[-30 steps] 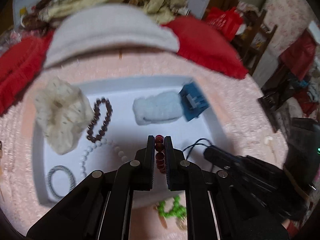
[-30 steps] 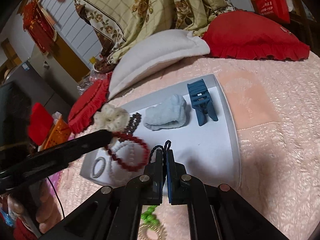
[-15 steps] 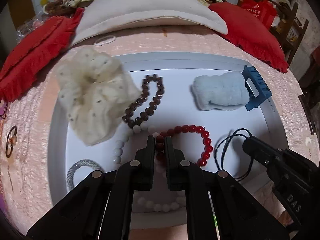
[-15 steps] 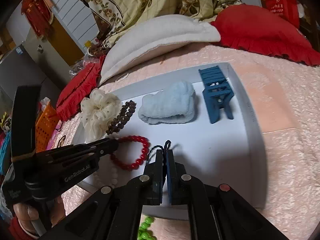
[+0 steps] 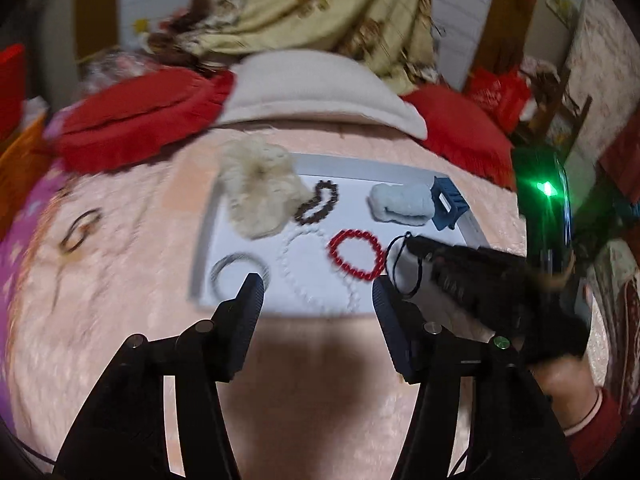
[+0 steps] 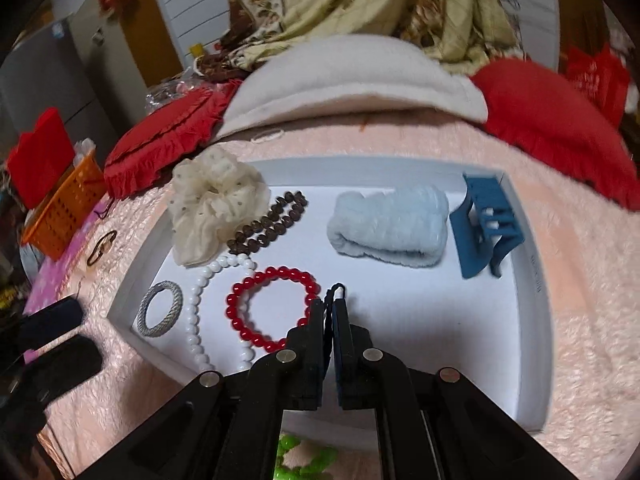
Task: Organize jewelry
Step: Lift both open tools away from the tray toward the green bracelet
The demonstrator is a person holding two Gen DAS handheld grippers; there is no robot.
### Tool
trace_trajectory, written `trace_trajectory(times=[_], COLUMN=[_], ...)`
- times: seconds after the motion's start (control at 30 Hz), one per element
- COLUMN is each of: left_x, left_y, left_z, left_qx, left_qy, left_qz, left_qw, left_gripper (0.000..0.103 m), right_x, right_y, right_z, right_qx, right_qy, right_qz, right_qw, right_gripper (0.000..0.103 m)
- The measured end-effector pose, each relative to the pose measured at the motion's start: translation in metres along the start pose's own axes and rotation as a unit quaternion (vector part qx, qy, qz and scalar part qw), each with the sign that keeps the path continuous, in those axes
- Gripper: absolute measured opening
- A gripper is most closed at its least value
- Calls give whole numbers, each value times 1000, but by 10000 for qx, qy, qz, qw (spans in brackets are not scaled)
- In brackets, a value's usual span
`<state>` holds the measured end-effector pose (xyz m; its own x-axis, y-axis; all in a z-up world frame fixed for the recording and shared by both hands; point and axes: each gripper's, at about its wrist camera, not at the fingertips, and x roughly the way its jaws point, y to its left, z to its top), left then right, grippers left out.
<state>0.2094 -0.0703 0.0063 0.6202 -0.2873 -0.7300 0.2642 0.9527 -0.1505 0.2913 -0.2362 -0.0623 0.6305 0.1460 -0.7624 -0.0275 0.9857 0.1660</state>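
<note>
A white tray (image 6: 532, 280) on the pink bedspread holds a red bead bracelet (image 6: 272, 308), a white bead necklace (image 6: 200, 304), a brown bead bracelet (image 6: 272, 220), a cream scrunchie (image 6: 212, 200), a silver ring band (image 6: 160, 308), a light blue fluffy band (image 6: 392, 224) and a blue claw clip (image 6: 484, 220). My right gripper (image 6: 329, 308) is shut on a thin black cord (image 6: 334, 290) above the tray, and shows in the left wrist view (image 5: 408, 244). My left gripper (image 5: 318, 292) is open and empty, pulled back before the tray's near edge (image 5: 280, 308).
A green bead bracelet (image 6: 304, 456) lies on the bedspread just before the tray. A small hair tie (image 6: 102, 246) lies left of the tray. Red cushions (image 6: 560, 120), a white pillow (image 6: 352, 76) and an orange basket (image 6: 64, 208) lie beyond.
My left gripper has opened, left the red bead bracelet lying in the tray and drawn back. My right gripper stays shut on the black cord over the tray.
</note>
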Motion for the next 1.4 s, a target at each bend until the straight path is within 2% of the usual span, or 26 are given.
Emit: trace_trajectory(times=[0.03,0.1,0.13,0.17,0.27,0.4,0.47,0.53,0.67,0.8,0.9,1.0,1.1,1.23,1.33,1.4], left_x=[-6,-12,-16,-21,-31,-43,-51,-55,-54,-48,-43,-30,-18,-14,-15,-15], left_y=[1,2,2,3,5,9,13,16,11,0,-4,-9,-14,-16,-11,-7], left_z=[-8,-22,-29,-37,-50,-51,-55,-60,-72,-82,-88,-92,-95,-97,-96,-95], left_qx=[-22,-94,-131,-178,-269,-460,-626,-732,-678,-484,-503,-532,-526,-434,-470,-509], left_qy=[10,33,49,82,126,17,-16,-8,124,245,274,428,605,670,627,618], left_qz=[71,151,179,237,349,553,571,565,756,994,1087,1073,1002,964,931,931], left_qw=[10000,9998,9997,9995,9989,9974,9964,9957,9947,9936,9924,9919,9917,9921,9926,9924], left_gripper=[57,57,57,57,57,57,57,57,57,57,57,57,57,57,57,57], right_x=[-5,-19,-27,-34,-56,-94,-108,-112,-109,-104,-99,-91,-90,-88,-74,-64], right_y=[1,1,2,3,9,19,21,19,7,-30,-61,-78,-89,-74,-47,-30], right_z=[-1,-7,-10,-13,-19,-27,-43,-64,-96,-119,-134,-139,-140,-137,-129,-125], right_qx=[-7,2,5,0,-91,-61,60,85,93,681,1225,1359,1624,1308,798,519], right_qy=[-40,-152,-229,-322,-575,-1037,-1242,-1234,-1211,-1308,-1288,-1125,-1115,-1015,-740,-537], right_qz=[-24,-30,-13,-12,-160,32,132,136,-176,-179,41,150,514,658,681,659], right_qw=[10000,9999,9997,9995,9982,9946,9922,9922,9924,9889,9841,9842,9791,9840,9917,9950], right_gripper=[5,18,33,39,39,39,40,40,40,40,40,40,40,40,40,36])
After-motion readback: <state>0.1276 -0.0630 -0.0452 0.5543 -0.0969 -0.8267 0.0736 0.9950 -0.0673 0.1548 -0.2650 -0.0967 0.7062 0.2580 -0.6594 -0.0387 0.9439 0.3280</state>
